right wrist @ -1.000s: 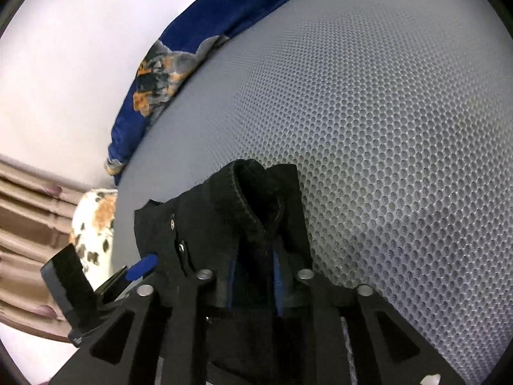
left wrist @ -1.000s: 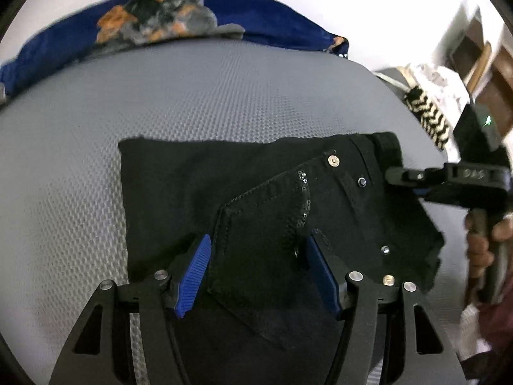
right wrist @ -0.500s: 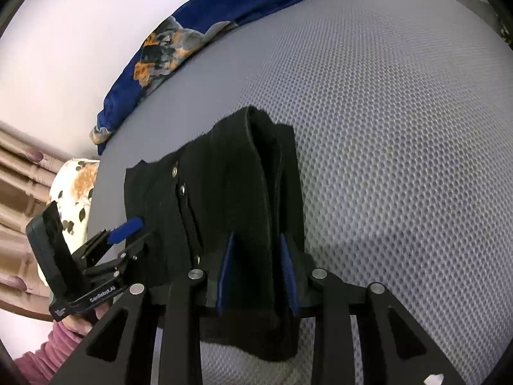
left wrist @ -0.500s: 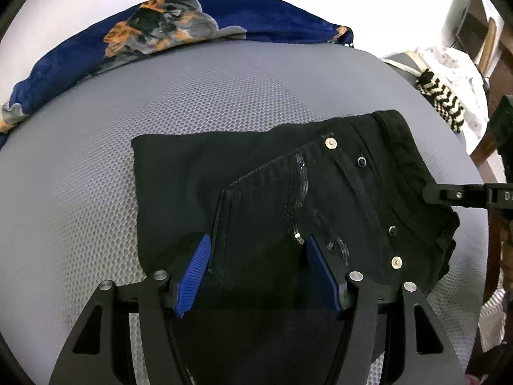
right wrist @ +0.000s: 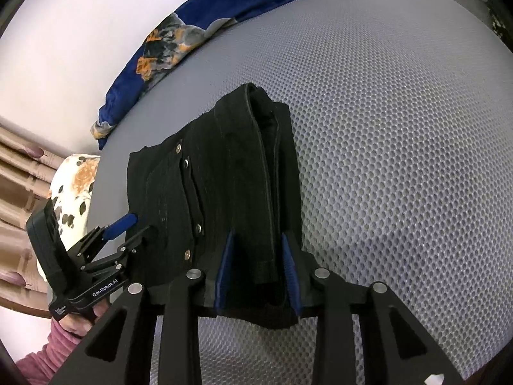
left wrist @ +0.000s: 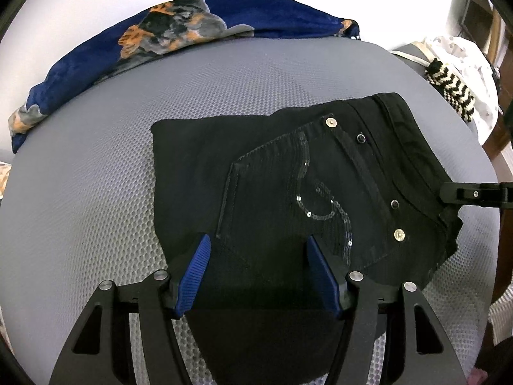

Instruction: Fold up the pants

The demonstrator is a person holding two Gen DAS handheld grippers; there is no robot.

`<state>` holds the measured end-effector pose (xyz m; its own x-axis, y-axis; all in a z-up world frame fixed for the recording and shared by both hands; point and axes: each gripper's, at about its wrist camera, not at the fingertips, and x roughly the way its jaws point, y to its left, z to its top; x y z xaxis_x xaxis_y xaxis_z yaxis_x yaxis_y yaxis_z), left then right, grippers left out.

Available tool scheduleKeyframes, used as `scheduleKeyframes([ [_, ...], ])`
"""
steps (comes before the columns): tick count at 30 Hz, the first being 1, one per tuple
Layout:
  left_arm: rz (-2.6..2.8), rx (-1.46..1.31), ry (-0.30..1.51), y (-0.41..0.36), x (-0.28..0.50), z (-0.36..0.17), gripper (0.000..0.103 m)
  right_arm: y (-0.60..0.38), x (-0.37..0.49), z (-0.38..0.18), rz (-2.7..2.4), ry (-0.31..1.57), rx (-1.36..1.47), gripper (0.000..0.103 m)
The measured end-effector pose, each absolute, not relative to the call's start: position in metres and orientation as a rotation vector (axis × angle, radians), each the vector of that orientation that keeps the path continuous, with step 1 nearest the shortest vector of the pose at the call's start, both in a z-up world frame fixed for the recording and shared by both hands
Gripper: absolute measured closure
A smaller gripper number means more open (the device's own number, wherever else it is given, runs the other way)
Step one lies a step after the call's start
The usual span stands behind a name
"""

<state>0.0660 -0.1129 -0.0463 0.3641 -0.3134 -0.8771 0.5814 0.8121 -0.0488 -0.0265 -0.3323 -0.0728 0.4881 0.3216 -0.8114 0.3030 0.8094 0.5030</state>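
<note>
Pants: black pants [left wrist: 288,192], folded into a compact rectangle, lie flat on the grey mesh surface [left wrist: 96,176], roughly in its middle.
Long axis: in the left wrist view the bundle runs left to right; the plain folded edge is at the left, the waistband [left wrist: 413,147] at the right.
Facing: a sequined back pocket [left wrist: 288,192] and metal rivets face up (four studs show along the seam by the waistband).
Left gripper: the left gripper [left wrist: 258,266] stands over the near edge of the bundle, jaws wide apart with the blue pads [left wrist: 192,276] on either side of the cloth; the pads do not press it.
Right gripper: the right gripper [right wrist: 256,269] straddles the thick waistband end [right wrist: 269,192]; its jaws have just been opening, cloth lies between the pads, and a gap shows on each side, so the grip is loose.
From the right wrist: the bundle's long axis runs off to the left, toward the left gripper [right wrist: 128,224] at its far end.
Hand: a hand [right wrist: 80,317] in a pink sleeve [right wrist: 38,359] holds that tool.
Background: a blue patterned blanket [left wrist: 192,29] lies along the far edge of the surface, well apart from the pants.
</note>
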Motion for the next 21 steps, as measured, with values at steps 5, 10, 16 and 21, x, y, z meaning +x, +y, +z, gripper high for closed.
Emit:
scheduleKeyframes([
  [5, -0.571, 0.299, 1.054, -0.109, 0.059, -0.046, 0.04, -0.324, -0.035, -0.073, 0.01, 1.079, 0.648, 0.071],
  [10, -0.562, 0.288, 1.058, -0.1, 0.054, -0.044, 0.04, -0.314, -0.038, -0.066, 0.0, 1.069, 0.6, 0.085],
  [16, -0.571, 0.283, 1.068, -0.087, 0.044, -0.042, 0.04, -0.309, -0.045, -0.056, -0.056, 1.064, 0.571, 0.089],
  [21, -0.579, 0.301, 1.091, -0.08, 0.036, -0.05, 0.04, -0.3, -0.053, -0.05, -0.066, 1.066, 0.551, 0.089],
])
